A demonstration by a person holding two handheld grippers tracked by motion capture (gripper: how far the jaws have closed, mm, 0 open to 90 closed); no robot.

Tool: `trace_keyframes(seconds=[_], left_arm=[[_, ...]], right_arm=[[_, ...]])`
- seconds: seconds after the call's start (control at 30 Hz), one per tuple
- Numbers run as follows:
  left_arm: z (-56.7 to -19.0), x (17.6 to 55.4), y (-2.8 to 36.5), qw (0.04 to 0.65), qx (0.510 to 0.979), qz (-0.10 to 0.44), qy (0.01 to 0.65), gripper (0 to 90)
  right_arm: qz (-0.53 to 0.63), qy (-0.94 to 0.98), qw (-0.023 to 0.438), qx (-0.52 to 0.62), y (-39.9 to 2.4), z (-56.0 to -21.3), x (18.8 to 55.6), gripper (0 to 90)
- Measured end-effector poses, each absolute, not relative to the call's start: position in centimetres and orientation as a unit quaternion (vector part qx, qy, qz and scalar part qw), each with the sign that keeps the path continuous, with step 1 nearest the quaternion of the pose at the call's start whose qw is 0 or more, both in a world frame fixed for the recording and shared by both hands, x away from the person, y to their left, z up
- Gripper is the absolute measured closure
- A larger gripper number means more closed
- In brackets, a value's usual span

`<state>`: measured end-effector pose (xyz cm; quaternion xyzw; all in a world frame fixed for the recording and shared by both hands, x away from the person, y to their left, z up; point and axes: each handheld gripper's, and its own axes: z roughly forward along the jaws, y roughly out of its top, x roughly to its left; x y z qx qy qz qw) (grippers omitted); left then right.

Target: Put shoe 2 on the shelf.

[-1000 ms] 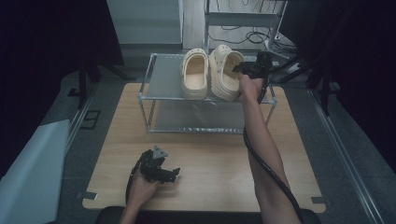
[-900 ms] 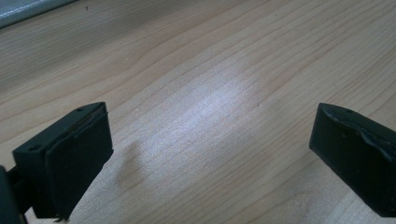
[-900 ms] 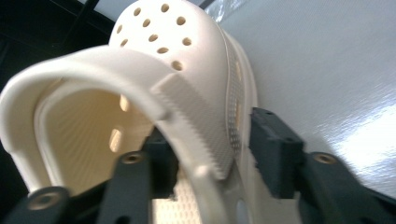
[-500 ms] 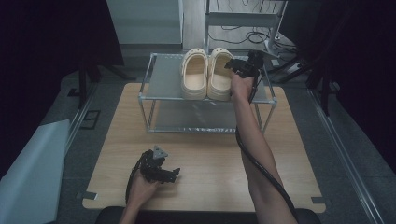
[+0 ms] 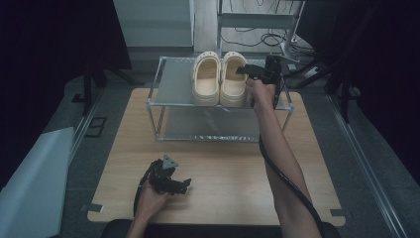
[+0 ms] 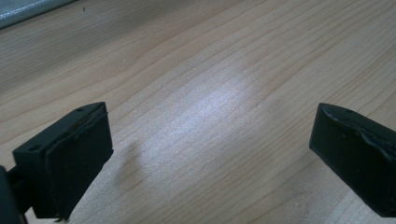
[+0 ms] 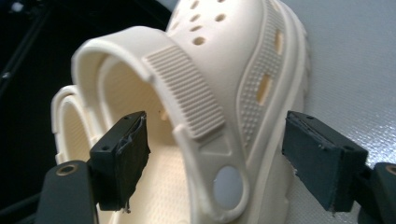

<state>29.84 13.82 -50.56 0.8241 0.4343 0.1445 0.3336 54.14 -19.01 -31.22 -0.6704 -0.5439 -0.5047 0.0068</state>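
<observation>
High view gives us the wooden tabletop (image 5: 223, 163) first, and on its far half a metal two-tier shoe rack (image 5: 171, 82); on the rack's top shelf sits a pair of cream clogs, toes pointing away from us, the left clog (image 5: 206, 79) touching the right clog (image 5: 234, 79) side by side; our right gripper (image 5: 252, 72) is up at the right clog's outer side, while our left gripper (image 5: 171, 181) rests low over the near tabletop, well apart from the rack.

Right gripper view shows the right clog's heel strap and side wall between our fingers (image 7: 122, 161), which have just been opening and now stand clear of the clog on both sides, pads pressing on nothing; left gripper view shows our left fingers (image 6: 70, 158) spread wide over bare wood, nothing between them.

We judge the step in hand to be the release of the right clog, set beside its mate on the top shelf; next we should draw the right gripper straight back off the strap, fingers kept apart, so as not to snag it and drag the clog out of line.
</observation>
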Motion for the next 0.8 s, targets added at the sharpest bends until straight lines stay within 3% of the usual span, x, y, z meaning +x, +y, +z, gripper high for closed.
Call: trace_keyframes(seconds=[0.8], left_arm=[[-50.8,29.7,13.7,0.338,0.826,0.14,0.429,0.0]], right_arm=[[-0.517,-0.601,0.006,-0.609,-20.4,-30.6,52.6,19.8]])
